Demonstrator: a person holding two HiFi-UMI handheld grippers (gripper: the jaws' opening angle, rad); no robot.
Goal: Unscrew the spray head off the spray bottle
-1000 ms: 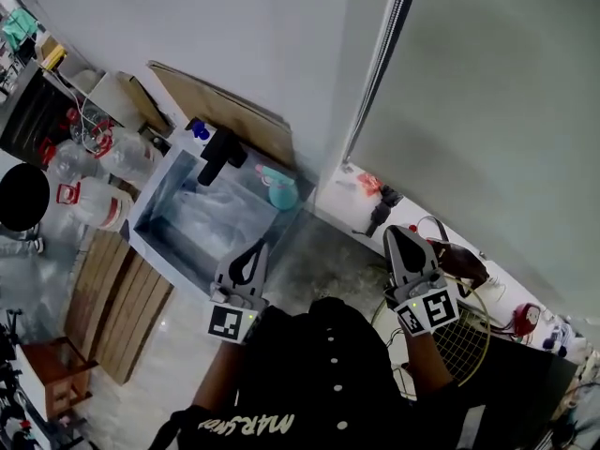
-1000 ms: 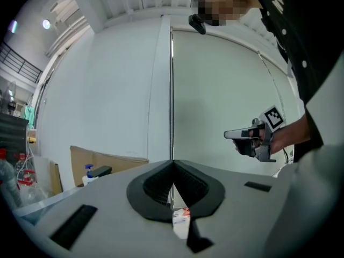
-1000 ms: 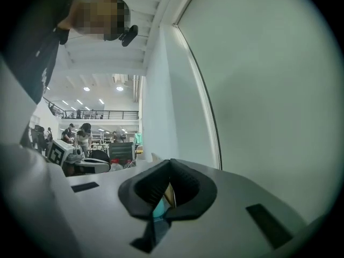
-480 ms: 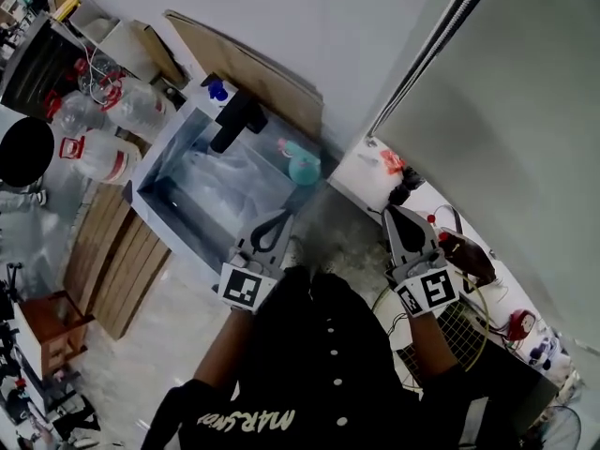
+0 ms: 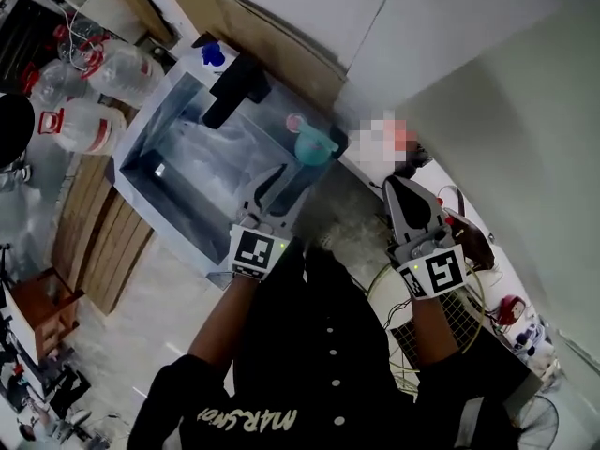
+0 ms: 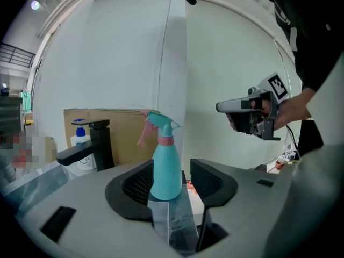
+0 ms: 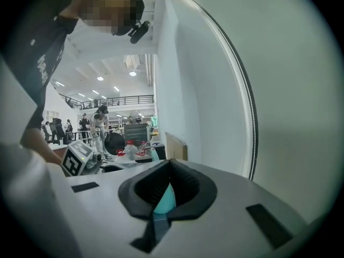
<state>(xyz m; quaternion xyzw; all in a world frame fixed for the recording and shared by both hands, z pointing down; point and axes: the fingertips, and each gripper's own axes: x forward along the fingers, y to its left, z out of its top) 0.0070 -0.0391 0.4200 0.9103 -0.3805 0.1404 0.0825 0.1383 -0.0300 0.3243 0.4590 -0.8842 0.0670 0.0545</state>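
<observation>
A teal spray bottle (image 5: 315, 144) with a pink trigger and collar stands upright on the right corner of the steel sink (image 5: 150, 172). My left gripper (image 5: 281, 178) points at it from just in front. In the left gripper view the spray bottle (image 6: 166, 165) shows in the gap of the left gripper (image 6: 171, 171), whose jaws are opening and do not touch it. My right gripper (image 5: 396, 187) hangs to the right over the counter, shut and empty. In the right gripper view the right gripper (image 7: 169, 164) has its tips together, and the teal bottle (image 7: 164, 199) shows behind them.
A black tap (image 5: 234, 87) rises at the sink's back edge, with a blue-capped bottle (image 5: 214, 54) behind it. Cardboard (image 5: 272, 36) leans on the wall. Water jugs (image 5: 84, 120) and a wooden pallet (image 5: 89, 242) lie to the left. A wire rack (image 5: 450, 336) lies at the right.
My left gripper has moved forward to the spray bottle and its jaws have parted. The right gripper has stayed shut and kept its place beside it.
</observation>
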